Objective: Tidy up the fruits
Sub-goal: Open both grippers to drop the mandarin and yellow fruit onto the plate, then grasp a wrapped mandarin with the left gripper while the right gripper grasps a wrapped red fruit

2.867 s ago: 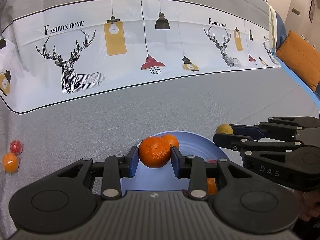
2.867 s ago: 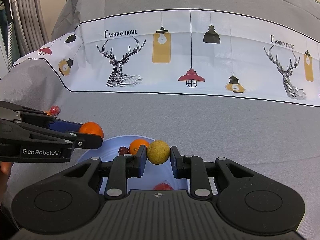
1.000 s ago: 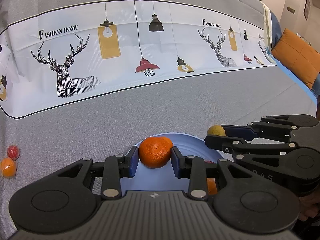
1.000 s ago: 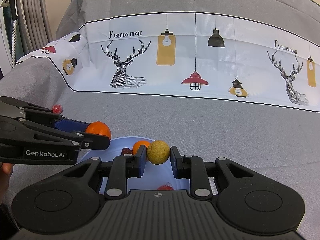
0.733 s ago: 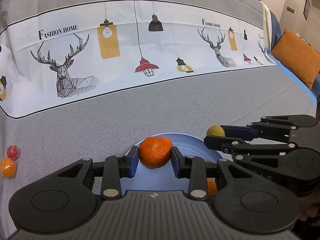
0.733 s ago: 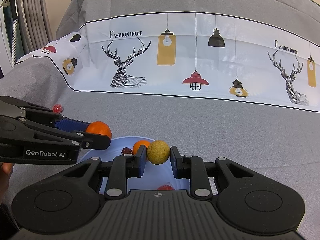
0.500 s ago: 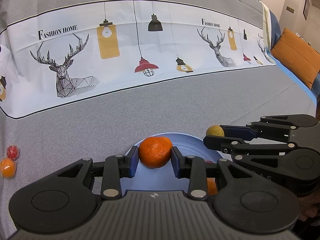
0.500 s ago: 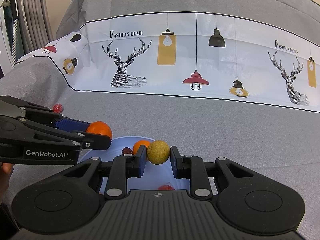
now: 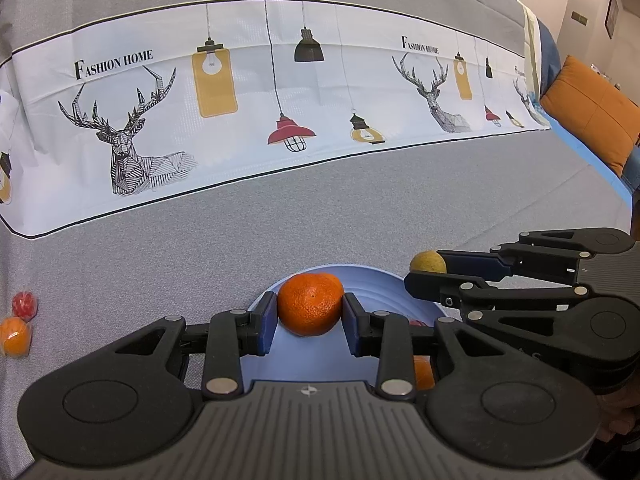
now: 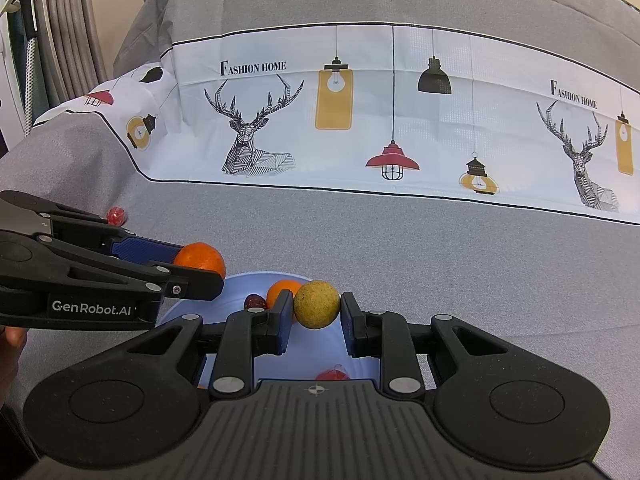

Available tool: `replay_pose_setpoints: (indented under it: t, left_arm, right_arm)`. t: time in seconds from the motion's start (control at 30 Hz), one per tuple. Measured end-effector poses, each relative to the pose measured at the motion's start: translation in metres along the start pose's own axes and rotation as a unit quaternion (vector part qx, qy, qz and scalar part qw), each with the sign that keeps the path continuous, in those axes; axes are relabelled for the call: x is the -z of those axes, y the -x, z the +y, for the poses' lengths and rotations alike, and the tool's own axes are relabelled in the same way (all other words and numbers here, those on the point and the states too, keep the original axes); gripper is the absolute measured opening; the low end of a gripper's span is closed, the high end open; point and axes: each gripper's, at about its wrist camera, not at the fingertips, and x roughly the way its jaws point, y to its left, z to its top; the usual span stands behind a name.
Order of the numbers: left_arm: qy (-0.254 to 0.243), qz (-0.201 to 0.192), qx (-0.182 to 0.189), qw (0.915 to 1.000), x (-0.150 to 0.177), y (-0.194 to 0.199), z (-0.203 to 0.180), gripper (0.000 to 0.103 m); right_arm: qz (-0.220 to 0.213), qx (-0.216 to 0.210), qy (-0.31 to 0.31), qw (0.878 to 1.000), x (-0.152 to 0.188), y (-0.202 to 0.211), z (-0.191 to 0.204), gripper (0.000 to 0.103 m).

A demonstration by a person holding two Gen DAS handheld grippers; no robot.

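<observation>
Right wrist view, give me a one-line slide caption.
Right gripper holds a yellow fruit over the blue plate; left gripper beside it holds an orange.

Cloth [image 9: 360, 208] ahead clear, grippers prob. crowd plate [image 9: 372, 284]

We see both views evenly and brightly lit by soft, diffuse light — no hard shadows anywhere on the grey woven cloth [image 9: 360, 208]. Fisheye distortion bows the white printed band [image 10: 400, 120] and darkens the frame corners. Focus holds sharp from near to far. The matte black plastic claw bodies [image 10: 316, 432] carry only faint sheen — no glare.
</observation>
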Motion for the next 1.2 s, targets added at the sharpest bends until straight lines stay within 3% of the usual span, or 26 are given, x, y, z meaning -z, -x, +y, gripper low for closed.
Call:
replay_pose_setpoints:
  t: [0.13,0.23,0.47,0.57,0.67,0.77,0.83,1.0,1.07,1.13,1.2]
  left_arm:
    - [0.004,0.011,0.006,0.9999,0.0,-0.003,0.0,0.041]
    - [0.014,0.005,0.006,0.9999,0.0,-0.001,0.004,0.049]
    - [0.032,-0.006,-0.008,0.9994,-0.002,0.005,0.015,0.049]
    - [0.034,-0.013,-0.023,0.9991,-0.003,0.008,0.02,0.047]
    - [0.042,-0.016,-0.048,0.9978,-0.004,0.011,0.03,0.039]
    - [0.047,-0.01,-0.1,0.9938,-0.006,0.011,0.044,0.034]
    - [0.042,-0.001,-0.151,0.9876,-0.007,0.009,0.053,0.034]
    - [0.055,0.03,-0.274,0.9596,-0.011,0.001,0.09,0.036]
    - [0.053,0.031,-0.317,0.9464,-0.011,-0.003,0.104,0.041]
    - [0.032,0.025,-0.356,0.9334,-0.002,-0.009,0.117,0.055]
    - [0.027,0.048,-0.392,0.9182,0.005,-0.019,0.13,0.054]
  right_arm:
    - [0.008,0.004,0.001,1.0,0.001,-0.003,0.002,0.029]
    - [0.005,0.009,-0.003,1.0,0.0,-0.003,0.0,0.046]
    - [0.002,0.009,-0.002,1.0,0.0,-0.002,0.0,0.046]
    - [0.0,0.007,-0.004,1.0,-0.002,-0.001,0.001,0.046]
    - [-0.003,0.004,-0.003,1.0,-0.004,-0.001,0.005,0.046]
    - [-0.005,0.0,-0.004,1.0,-0.007,-0.002,0.008,0.046]
    - [-0.008,-0.004,-0.006,1.0,-0.01,-0.003,0.01,0.046]
    - [-0.011,-0.015,-0.01,1.0,-0.015,-0.007,0.015,0.047]
    - [-0.013,-0.022,-0.011,1.0,-0.017,-0.008,0.02,0.046]
    - [-0.015,-0.029,-0.011,0.999,-0.019,-0.01,0.024,0.046]
    - [-0.015,-0.035,-0.011,0.999,-0.02,-0.012,0.028,0.046]
